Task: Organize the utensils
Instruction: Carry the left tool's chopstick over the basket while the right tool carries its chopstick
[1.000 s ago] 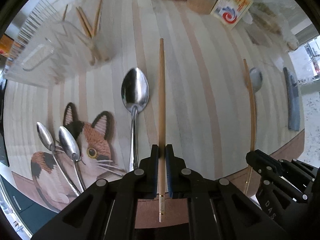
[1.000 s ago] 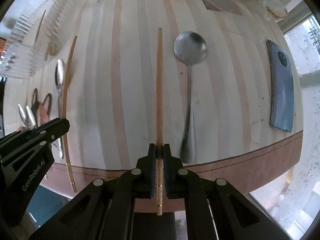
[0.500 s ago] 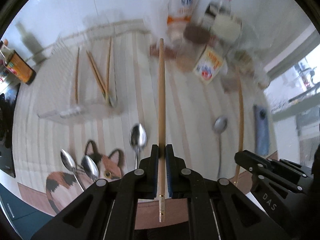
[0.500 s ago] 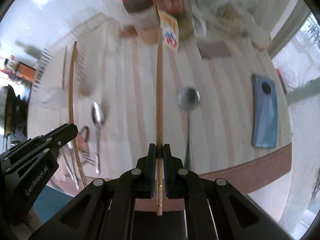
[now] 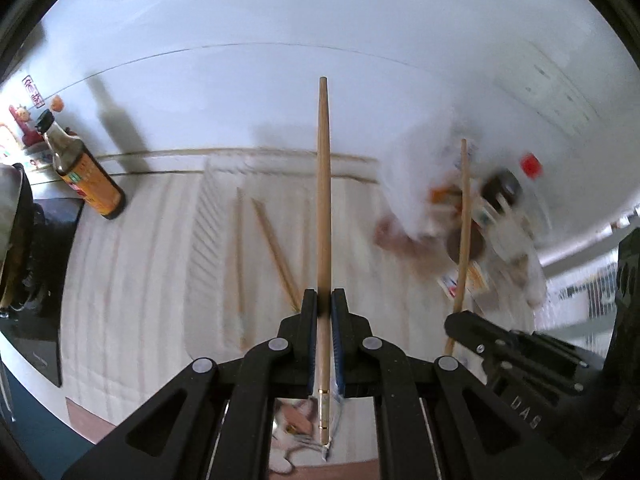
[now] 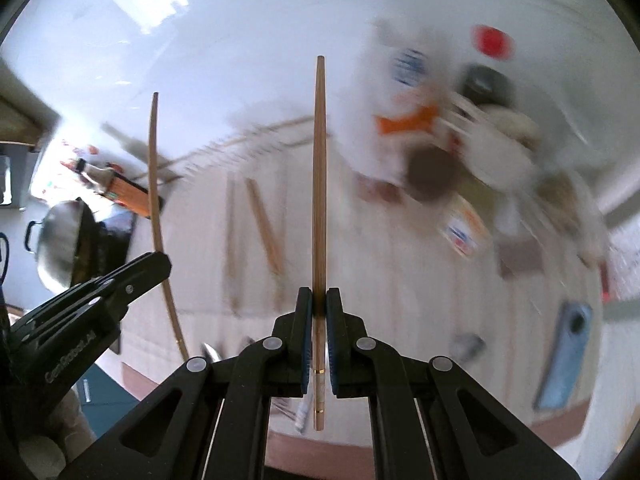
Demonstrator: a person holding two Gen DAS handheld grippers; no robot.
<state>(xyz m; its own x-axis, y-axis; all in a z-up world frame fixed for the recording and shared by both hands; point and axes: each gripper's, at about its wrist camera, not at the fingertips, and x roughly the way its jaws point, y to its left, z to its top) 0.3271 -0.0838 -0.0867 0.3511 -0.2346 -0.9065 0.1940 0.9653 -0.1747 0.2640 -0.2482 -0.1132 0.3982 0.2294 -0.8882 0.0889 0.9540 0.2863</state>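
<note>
- The left gripper [image 5: 324,304] has its fingers pinching a wooden chopstick [image 5: 323,200] near its thick end, tip pointing away.
- The right gripper [image 6: 319,304] pinches a second chopstick [image 6: 318,184] likewise.
- Both sticks are held above the striped surface [image 5: 140,280], where more chopsticks [image 5: 276,256] lie in a clear tray.

A dark sauce bottle [image 5: 82,174] with an orange label stands at the back left of the striped tablecloth [image 5: 132,280], near the white wall [image 5: 280,8]. A blue phone [image 6: 566,354] lies flat near the right edge. A metal wok [image 6: 60,248] sits off to the left.
</note>
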